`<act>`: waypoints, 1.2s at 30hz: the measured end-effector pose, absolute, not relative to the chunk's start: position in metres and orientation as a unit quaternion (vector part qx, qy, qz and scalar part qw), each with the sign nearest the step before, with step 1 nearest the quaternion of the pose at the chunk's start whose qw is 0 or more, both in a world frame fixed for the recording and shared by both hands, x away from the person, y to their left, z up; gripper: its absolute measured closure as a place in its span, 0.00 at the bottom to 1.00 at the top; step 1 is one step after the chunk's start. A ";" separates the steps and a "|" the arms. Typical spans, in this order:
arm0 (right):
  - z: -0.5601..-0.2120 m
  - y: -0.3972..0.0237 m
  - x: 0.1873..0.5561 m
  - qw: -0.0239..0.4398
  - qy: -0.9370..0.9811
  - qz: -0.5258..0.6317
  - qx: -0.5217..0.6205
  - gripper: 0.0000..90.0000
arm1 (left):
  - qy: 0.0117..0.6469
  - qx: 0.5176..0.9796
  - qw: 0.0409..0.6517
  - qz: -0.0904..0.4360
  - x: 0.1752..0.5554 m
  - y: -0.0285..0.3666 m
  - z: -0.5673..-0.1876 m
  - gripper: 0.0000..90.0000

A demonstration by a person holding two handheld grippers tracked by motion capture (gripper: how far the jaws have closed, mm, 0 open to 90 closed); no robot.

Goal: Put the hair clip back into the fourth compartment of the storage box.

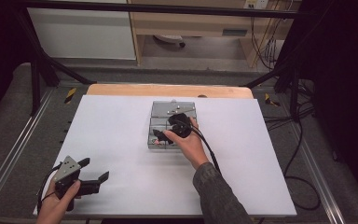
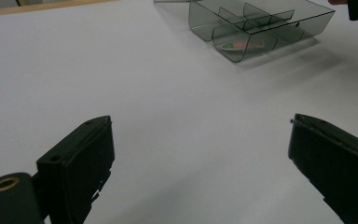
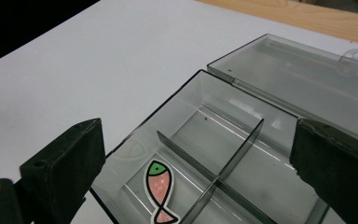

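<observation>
Counted: 2 grippers, 1 clear box w/ dividers, 1 fish sticker, 1 white sheet over the table.

The right gripper (image 1: 161,136) hung over the compartment box (image 1: 157,109) near the table's (image 1: 121,140) middle, hand (image 1: 189,142) on top of it. Its jaws stood wide apart in the right gripper view, nothing between the pads; the fish sticker (image 3: 160,190) lay flat on the box floor below the gap, untouched.

The sticker sat in the nearest corner compartment in the right gripper view, the one closest to the left jaw. Long axis ran roughly up-down in that view, slightly slanted: green head toward the far side of the box, pink body and tail toward the camera. Tail tip was cut off at the bottom edge. The lid (image 3: 303,79) lay swung open and flat behind the box, hinged along the far wall.

The left gripper (image 1: 94,173) rested low at the near left corner of the sheet, well apart from the box, jaws spread w/ only bare white sheet between them. In the left gripper view the box (image 2: 261,28) showed far off, w/ a pink-green smear inside (image 2: 235,45), prob. the same sticker, too blurred to read its heading.

Compartment count: couldn't tell, as hand and gripper covered part of the box in the high view, and the jaws cropped it in the right gripper view. Small pale bits on the lid in the high view were too small to make out.
</observation>
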State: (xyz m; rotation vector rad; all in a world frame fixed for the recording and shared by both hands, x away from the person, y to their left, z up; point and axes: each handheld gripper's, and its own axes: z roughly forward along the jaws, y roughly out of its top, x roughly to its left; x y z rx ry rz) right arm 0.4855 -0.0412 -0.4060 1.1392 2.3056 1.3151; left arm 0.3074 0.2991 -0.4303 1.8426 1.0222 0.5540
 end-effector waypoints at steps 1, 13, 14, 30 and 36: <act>-0.405 -0.042 0.485 0.131 0.792 0.452 0.389 0.04 | 0.416 0.750 0.463 0.225 0.307 0.299 -0.430 0.08; -0.384 -0.055 0.478 0.159 0.781 0.478 0.370 0.09 | 0.421 0.745 0.464 0.228 0.307 0.301 -0.431 0.08; -0.382 -0.056 0.478 0.165 0.779 0.479 0.368 0.09 | 0.422 0.745 0.463 0.229 0.307 0.301 -0.431 0.08; -0.363 -0.094 0.478 0.191 0.757 0.501 0.374 0.06 | 0.422 0.747 0.462 0.226 0.307 0.301 -0.432 0.07; -0.360 -0.108 0.474 0.189 0.752 0.506 0.378 0.05 | 0.421 0.747 0.462 0.226 0.307 0.301 -0.432 0.07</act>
